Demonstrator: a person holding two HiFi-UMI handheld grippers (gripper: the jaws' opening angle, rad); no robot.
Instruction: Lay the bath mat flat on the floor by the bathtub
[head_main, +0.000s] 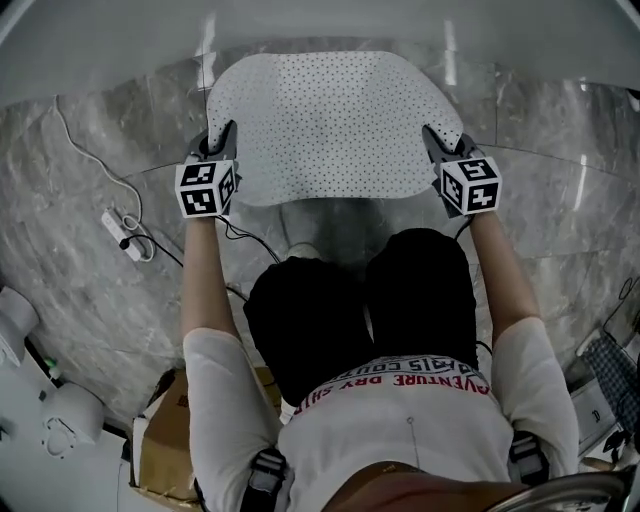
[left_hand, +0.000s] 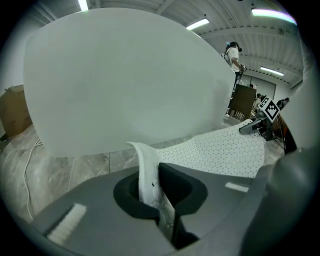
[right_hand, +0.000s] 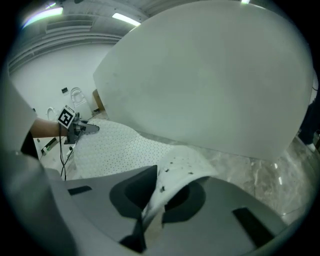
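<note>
Head view: the white perforated bath mat (head_main: 330, 125) is spread over the marble floor (head_main: 90, 160), its far edge just beside the bathtub (head_main: 320, 25). The left gripper (head_main: 222, 140) and right gripper (head_main: 432, 143) each pinch a near corner.

Left gripper view: the jaws are clamped on an upturned mat corner, and the mat stretches away toward the other gripper.

Right gripper view: the jaws are clenched on the curled mat edge, with the tub wall close behind.

White red-lettered tee (head_main: 400, 430), seemingly black trousers (head_main: 420, 290)
</note>
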